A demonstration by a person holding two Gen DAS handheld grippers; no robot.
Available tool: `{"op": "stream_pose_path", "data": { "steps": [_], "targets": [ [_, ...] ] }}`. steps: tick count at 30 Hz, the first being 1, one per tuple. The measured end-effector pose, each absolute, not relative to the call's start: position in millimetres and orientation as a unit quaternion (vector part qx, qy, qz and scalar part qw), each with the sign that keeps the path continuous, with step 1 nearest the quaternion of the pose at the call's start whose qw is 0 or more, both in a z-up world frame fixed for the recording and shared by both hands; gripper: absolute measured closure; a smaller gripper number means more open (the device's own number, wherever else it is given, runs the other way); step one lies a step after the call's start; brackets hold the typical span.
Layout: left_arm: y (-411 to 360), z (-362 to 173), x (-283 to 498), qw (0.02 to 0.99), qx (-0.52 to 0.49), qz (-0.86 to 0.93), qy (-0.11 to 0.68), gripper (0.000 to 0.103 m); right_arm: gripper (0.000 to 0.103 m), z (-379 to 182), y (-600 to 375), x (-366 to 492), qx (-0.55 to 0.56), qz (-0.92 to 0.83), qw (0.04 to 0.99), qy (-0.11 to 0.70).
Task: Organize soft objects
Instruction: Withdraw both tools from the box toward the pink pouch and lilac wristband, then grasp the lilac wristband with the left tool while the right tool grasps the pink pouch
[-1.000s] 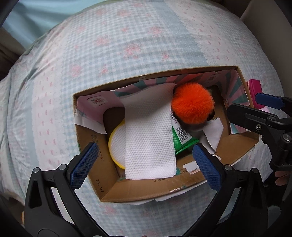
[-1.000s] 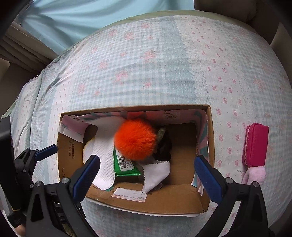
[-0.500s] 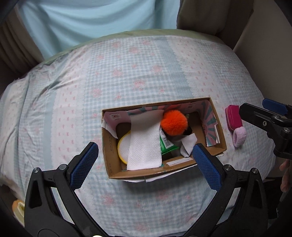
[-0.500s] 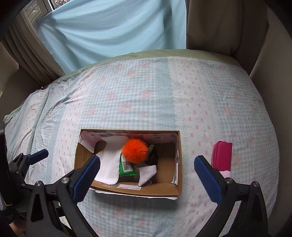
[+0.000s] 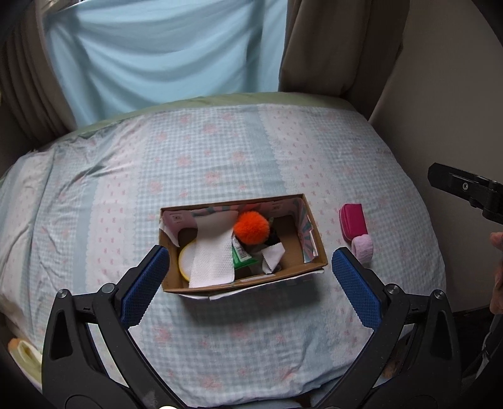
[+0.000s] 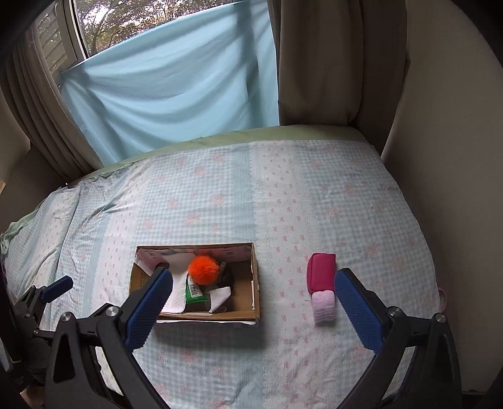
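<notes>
Setting: bed (image 6: 220, 195) under a pale blue gingham sheet with pink bows, pale blue curtain (image 6: 176, 85) and beige drapes behind, window (image 6: 94, 28) at top left in the right wrist view.
Box (image 5: 201, 284): open cardboard, lying mid-bed, long side toward the cameras, patterned paper lining the far wall.
Inside the box: orange pompom (image 5: 251, 227) on top near the centre; white textured cloth (image 5: 212, 251) draped from the far wall down the left half; yellow-rimmed round pad (image 5: 184, 261) partly under that cloth; green packet (image 5: 240, 256) beneath the pompom; small white zigzag-edged cloth (image 5: 273, 256) toward the front; dark item beside the pompom, too shadowed to identify.
Outside the box: magenta pouch (image 6: 321, 272) flat on the sheet to the right, apart from the box; pale pink roll (image 6: 323, 306) touching the pouch's near end.
Left gripper (image 5: 248, 283): released, blue pads spread wide, empty, held above the box's near edge and clear of it.
Right gripper (image 6: 254, 306): released, pads wide apart, empty, raised over the bed; left pad overlapping the box's left part in view, right pad just beside the pouch and roll.
Cross views: right gripper's black frame at the right edge of the left wrist view, with part of a hand (image 5: 496, 270), seemingly holding it; left gripper at the far left of the right wrist view.
</notes>
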State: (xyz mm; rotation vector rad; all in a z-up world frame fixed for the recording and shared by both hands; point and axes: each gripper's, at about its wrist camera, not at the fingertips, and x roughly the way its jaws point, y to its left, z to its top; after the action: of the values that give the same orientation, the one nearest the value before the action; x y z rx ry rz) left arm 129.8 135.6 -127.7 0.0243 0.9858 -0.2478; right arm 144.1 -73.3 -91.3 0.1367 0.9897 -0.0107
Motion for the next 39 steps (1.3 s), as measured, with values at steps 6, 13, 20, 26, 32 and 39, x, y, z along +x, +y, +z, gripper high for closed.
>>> {"op": "stream_pose_path", "data": {
  "steps": [6, 13, 20, 26, 32, 39],
  "targets": [
    [84.8, -152.2, 117.3, 0.862, -0.011, -0.135, 0.489, 0.0, 0.0, -85.1, -124.9, 137.1, 0.06, 0.002, 0.877, 0.477],
    [5.2, -187.6, 100.7, 0.858, -0.01, -0.123, 0.498, 0.0, 0.0, -121.9, -186.0, 146.9, 0.055, 0.026, 0.857, 0.511],
    [-64.2, -247.3, 108.4, 0.848, -0.026, -0.116, 0.516, 0.0, 0.0, -193.6, -230.9, 176.2, 0.051, 0.064, 0.819, 0.568],
    [-114.5, -308.2, 128.2, 0.847, -0.029, -0.12, 0.517, 0.0, 0.0, -263.1, -242.9, 213.6, 0.061, 0.097, 0.784, 0.611],
    [-146.0, -370.8, 149.7, 0.838, -0.064, -0.122, 0.529, 0.001, 0.005, -346.6, -248.9, 252.3, 0.059, 0.126, 0.737, 0.661],
    [-165.3, -418.3, 163.3, 0.829, -0.07, -0.116, 0.542, 0.014, 0.016, -414.6, -245.5, 277.4, 0.067, 0.146, 0.697, 0.699]
  ]
}}
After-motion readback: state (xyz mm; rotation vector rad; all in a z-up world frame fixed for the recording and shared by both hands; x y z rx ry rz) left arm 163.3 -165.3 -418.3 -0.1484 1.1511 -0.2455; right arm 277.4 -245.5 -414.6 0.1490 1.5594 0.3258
